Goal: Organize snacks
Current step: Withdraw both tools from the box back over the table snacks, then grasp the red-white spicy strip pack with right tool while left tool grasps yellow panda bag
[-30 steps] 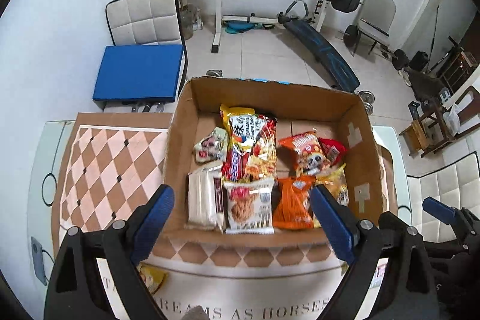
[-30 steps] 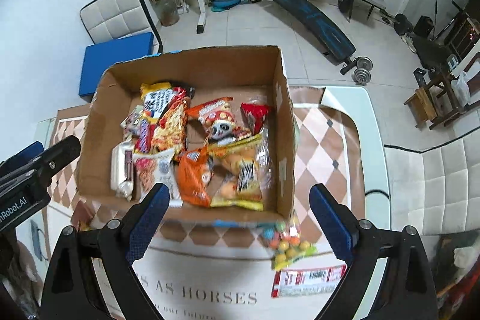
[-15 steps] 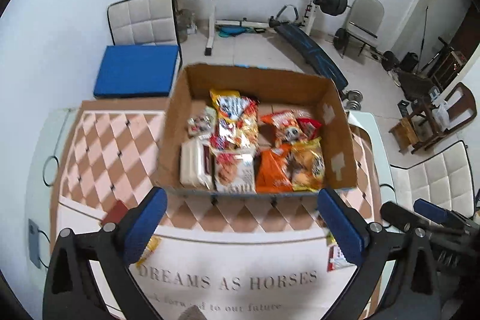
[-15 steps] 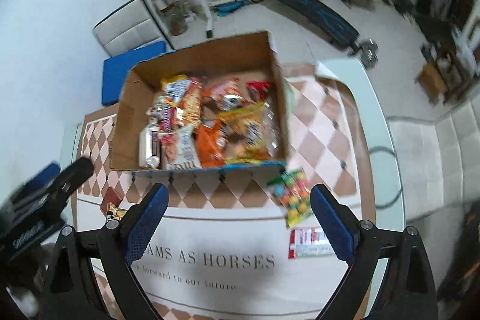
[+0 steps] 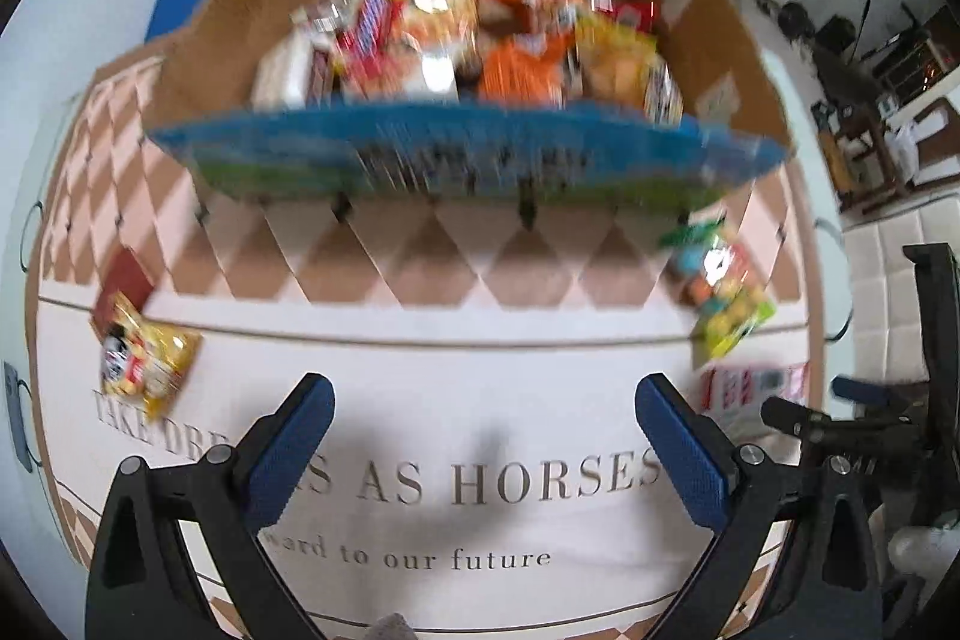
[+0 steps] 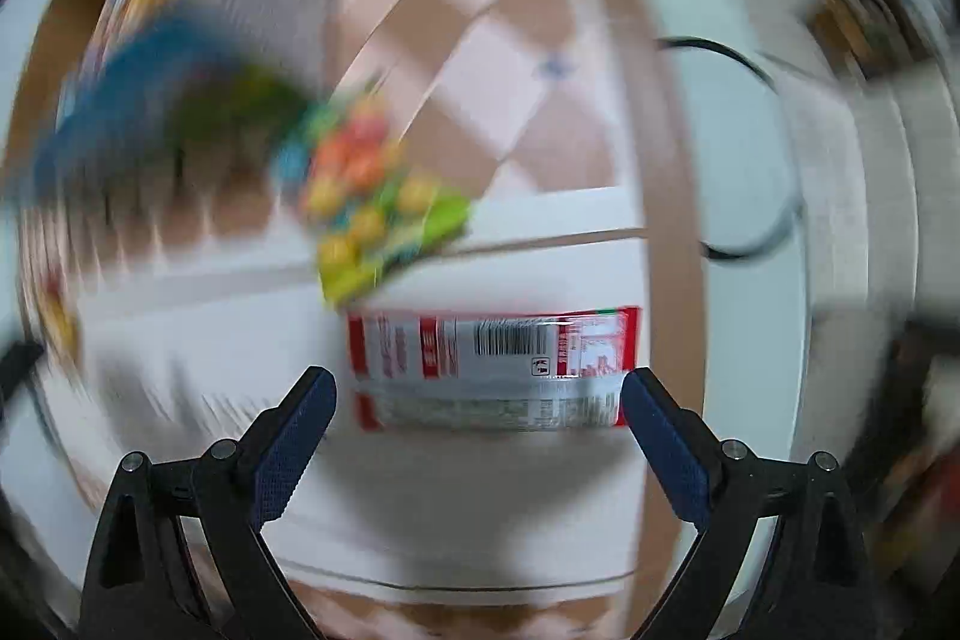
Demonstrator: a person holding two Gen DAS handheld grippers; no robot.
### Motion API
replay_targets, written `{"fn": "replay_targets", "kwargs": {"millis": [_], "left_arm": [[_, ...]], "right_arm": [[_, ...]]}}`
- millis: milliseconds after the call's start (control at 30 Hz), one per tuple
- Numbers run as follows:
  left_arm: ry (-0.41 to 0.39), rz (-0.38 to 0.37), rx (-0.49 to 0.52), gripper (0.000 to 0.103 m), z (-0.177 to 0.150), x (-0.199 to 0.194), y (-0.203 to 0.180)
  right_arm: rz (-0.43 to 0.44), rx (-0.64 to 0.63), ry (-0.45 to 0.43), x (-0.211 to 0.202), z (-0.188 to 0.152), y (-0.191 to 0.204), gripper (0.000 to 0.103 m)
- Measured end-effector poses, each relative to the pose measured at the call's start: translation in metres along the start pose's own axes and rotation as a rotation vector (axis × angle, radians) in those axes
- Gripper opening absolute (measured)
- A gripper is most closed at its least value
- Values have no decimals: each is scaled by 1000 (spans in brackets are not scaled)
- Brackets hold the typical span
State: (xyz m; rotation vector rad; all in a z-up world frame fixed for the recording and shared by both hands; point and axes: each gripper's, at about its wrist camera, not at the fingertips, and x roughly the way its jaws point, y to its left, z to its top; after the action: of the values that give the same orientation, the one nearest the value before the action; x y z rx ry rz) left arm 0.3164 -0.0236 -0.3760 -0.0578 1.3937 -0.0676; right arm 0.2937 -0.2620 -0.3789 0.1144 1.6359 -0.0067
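Note:
A cardboard box (image 5: pixel 714 10) with a blue front wall holds several snack packets. On the tablecloth outside it lie a yellow snack bag (image 5: pixel 147 364) at the left, a colourful candy bag (image 5: pixel 720 298) at the right and a red-and-white packet (image 5: pixel 750 391) nearer to me. My left gripper (image 5: pixel 485 436) is open and empty above the printed cloth. My right gripper (image 6: pixel 478 415) is open, low over the red-and-white packet (image 6: pixel 492 370), which lies between its fingers. The candy bag (image 6: pixel 378 202) lies just beyond. The right wrist view is blurred.
A small dark red packet (image 5: pixel 123 280) lies by the yellow bag. The table edge (image 6: pixel 750 160) curves along the right. The right gripper's black body (image 5: pixel 852 424) shows at the right of the left wrist view. Chairs and gym gear stand behind the table.
Both grippers have pulled back from above the box and dropped low over the table. The right one has swung right, down over the red-and-white packet.

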Motion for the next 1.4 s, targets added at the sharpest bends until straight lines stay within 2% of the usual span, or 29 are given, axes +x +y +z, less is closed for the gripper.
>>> {"fn": "replay_targets", "kwargs": {"millis": [33,133,233,333,400,500,600,700,733,833,933,1067,1133,1233,1300,1400], "left_arm": [[11,5,8,103,-4,6,-3],[52,19,29,103,-14,25,-11],[89,29,35,103,-23,41,-17],[115,34,36,103,-30,51,-21],[123,37,35,103,-33,54,-21],[137,34,21,103,-38,58,-20],[140,29,7,103,-41,60,-18],[145,29,-11,103,-45,60,-9],[148,28,-19,103,-47,62,0],[148,26,-42,103,-51,62,15],[146,28,-65,103,-53,59,33],[144,25,-94,103,-50,54,62],[133,26,-108,103,-47,48,79],[123,35,-120,103,-46,44,90],[121,39,-132,103,-46,42,100],[126,38,-142,103,-47,40,105]], "right_arm": [[-60,-84,21,8,-3,6,98],[-151,-304,77,28,-10,24,98],[-270,-578,87,47,-22,47,98],[-349,-713,101,62,-28,56,98],[-329,-753,82,61,-27,58,98],[-279,-744,81,59,-22,54,98],[-177,-608,117,60,-13,42,84],[-136,-398,116,57,-8,23,83],[-107,-287,131,56,-8,13,83],[43,-11,182,56,-12,-8,81],[111,111,196,56,-16,-14,83],[91,86,198,52,-21,0,83],[81,8,179,41,-23,11,83],[-21,-164,132,26,-25,30,85],[-82,-230,124,28,-24,36,86],[-142,-312,195,49,-26,43,86]]}}
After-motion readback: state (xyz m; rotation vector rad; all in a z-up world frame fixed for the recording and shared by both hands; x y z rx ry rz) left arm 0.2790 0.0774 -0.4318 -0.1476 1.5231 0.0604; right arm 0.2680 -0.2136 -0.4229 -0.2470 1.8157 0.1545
